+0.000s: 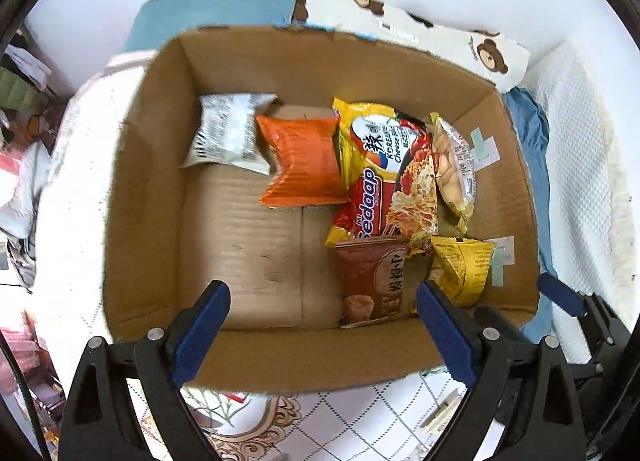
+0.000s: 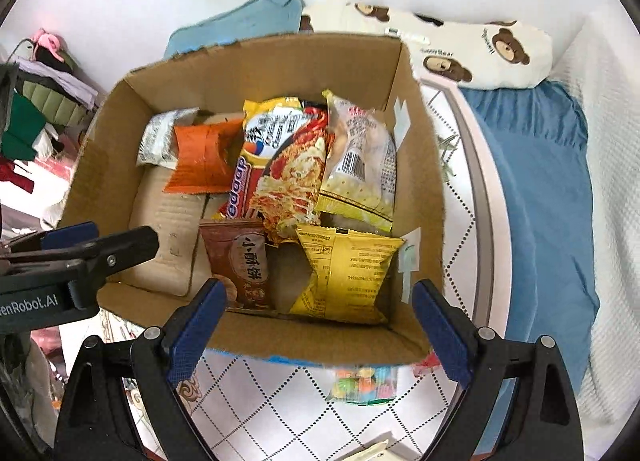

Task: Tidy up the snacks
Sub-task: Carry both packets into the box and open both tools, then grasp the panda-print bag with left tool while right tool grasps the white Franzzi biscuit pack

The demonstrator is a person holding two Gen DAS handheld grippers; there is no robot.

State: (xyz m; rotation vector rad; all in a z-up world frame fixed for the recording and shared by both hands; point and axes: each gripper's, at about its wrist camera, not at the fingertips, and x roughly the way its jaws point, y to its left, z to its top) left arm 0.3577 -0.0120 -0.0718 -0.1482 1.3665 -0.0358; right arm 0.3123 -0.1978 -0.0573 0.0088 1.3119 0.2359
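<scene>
Both tongs — left tongs (image 1: 324,325) and right tongs (image 2: 320,321) — hang open and empty above the cardboard box (image 2: 256,57). The snacks sit inside, crowded toward its right half; a colourful packet (image 2: 366,385) lies outside on the bed, just below the right tongs — the nearer hand.

A home bedroom: a bear-print pillow (image 2: 472,49), blue bedsheet (image 2: 540,181) and heaped clothes (image 2: 44,101) surround the scene

Both wrist cameras look steeply down from close above into the same box (image 1: 160,165) (image 2: 420,165), left and right.
</scene>
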